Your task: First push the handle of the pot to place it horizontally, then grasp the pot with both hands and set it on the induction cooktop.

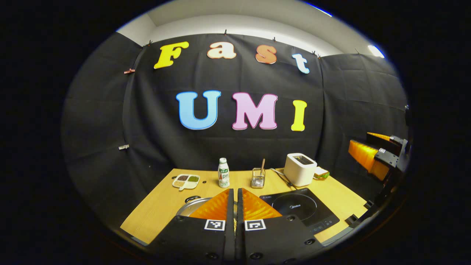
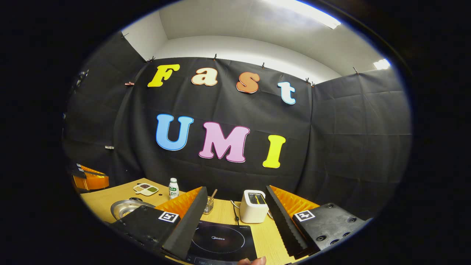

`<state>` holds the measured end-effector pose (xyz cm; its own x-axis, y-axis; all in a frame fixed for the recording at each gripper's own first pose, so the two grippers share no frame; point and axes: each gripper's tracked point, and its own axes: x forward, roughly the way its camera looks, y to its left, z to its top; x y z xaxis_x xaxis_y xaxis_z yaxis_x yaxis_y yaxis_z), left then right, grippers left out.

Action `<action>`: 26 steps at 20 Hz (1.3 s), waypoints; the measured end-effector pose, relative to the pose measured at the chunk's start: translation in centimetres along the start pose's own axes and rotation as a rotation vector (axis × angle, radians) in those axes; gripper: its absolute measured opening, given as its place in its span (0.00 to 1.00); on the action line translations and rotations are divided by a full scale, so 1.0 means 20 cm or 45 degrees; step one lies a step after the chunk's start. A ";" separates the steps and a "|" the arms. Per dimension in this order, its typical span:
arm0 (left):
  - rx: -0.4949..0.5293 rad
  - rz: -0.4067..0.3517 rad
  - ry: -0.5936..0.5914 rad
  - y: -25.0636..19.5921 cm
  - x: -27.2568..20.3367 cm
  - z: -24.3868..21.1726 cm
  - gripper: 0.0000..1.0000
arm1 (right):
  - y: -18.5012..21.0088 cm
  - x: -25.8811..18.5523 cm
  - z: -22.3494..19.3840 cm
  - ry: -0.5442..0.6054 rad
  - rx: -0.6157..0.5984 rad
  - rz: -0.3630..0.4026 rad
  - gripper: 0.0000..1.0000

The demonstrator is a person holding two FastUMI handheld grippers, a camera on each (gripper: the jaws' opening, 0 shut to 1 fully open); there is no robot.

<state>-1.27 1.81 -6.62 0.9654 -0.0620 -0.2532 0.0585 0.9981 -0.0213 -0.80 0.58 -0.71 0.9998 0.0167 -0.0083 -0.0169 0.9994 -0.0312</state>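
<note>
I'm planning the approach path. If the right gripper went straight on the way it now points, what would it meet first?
Likely the white toaster, seen between the open right gripper's fingers at the table's far side. The induction cooktop lies below that line. Depth is hard to judge.
</note>
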 end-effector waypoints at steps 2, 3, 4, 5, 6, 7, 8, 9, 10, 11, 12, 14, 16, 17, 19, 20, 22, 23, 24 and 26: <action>0.031 -0.005 0.126 0.06 0.01 -0.14 0.06 | 0.00 -0.01 -0.02 0.012 0.000 0.003 0.98; 0.055 -0.010 0.200 0.08 0.02 -0.22 0.05 | 0.00 -0.01 -0.04 0.020 0.003 0.004 0.98; 0.069 -0.028 0.278 0.10 0.03 -0.32 0.05 | 0.00 -0.01 -0.05 0.028 0.006 0.003 0.98; 0.071 -0.055 0.349 0.11 0.03 -0.40 0.05 | 0.00 -0.02 -0.05 0.036 0.009 0.003 0.98; 0.062 -0.088 0.415 0.11 0.03 -0.48 0.05 | 0.00 -0.02 -0.07 0.042 0.009 0.002 0.98; 0.045 -0.129 0.487 0.10 0.03 -0.55 0.05 | 0.00 -0.02 -0.07 0.046 0.007 0.001 0.98; 0.027 -0.174 0.553 0.08 0.02 -0.62 0.05 | -0.01 -0.02 -0.07 0.047 0.004 -0.001 0.98; 0.016 -0.205 0.623 0.07 0.02 -0.70 0.05 | -0.02 -0.02 -0.07 0.048 0.003 -0.004 0.98; 0.017 -0.214 0.683 0.08 0.01 -0.77 0.05 | -0.02 -0.02 -0.07 0.050 0.003 -0.007 0.98; 0.015 -0.228 0.753 0.09 0.01 -0.83 0.05 | -0.03 -0.02 -0.08 0.053 0.003 -0.010 0.98; 0.013 -0.233 0.821 0.10 0.01 -0.90 0.04 | -0.04 -0.03 -0.09 0.056 0.003 -0.013 0.98; 0.001 -0.264 0.936 0.10 0.01 -1.03 0.05 | -0.05 -0.03 -0.10 0.063 0.002 -0.018 0.98; -0.002 -0.293 1.023 0.10 0.02 -1.12 0.05 | -0.07 -0.03 -0.10 0.067 -0.002 -0.024 0.98; 0.003 -0.304 1.054 0.10 0.03 -1.17 0.05 | -0.08 -0.04 -0.10 0.069 -0.002 -0.028 0.98; 0.019 -0.319 1.110 0.10 0.06 -1.24 0.05 | -0.10 -0.04 -0.10 0.073 0.000 -0.037 0.98; 0.030 -0.321 1.130 0.10 0.08 -1.27 0.05 | -0.11 -0.04 -0.11 0.074 -0.001 -0.043 0.98; 0.043 -0.323 1.168 0.10 0.13 -1.33 0.05 | -0.13 -0.04 -0.11 0.077 -0.003 -0.056 0.98; 0.048 -0.325 1.182 0.10 0.15 -1.34 0.05 | -0.14 -0.04 -0.12 0.079 -0.004 -0.063 0.98; 0.053 -0.328 1.191 0.09 0.17 -1.35 0.05 | -0.15 -0.04 -0.12 0.081 -0.007 -0.069 0.98; 0.054 -0.336 1.196 0.07 0.21 -1.37 0.05 | -0.17 -0.04 -0.13 0.088 -0.013 -0.083 0.98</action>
<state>-4.02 2.71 -34.15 0.3252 -0.2445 -0.9135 0.2705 0.9497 -0.1578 -1.54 -2.99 -3.19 0.9959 -0.0507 -0.0753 0.0475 0.9979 -0.0438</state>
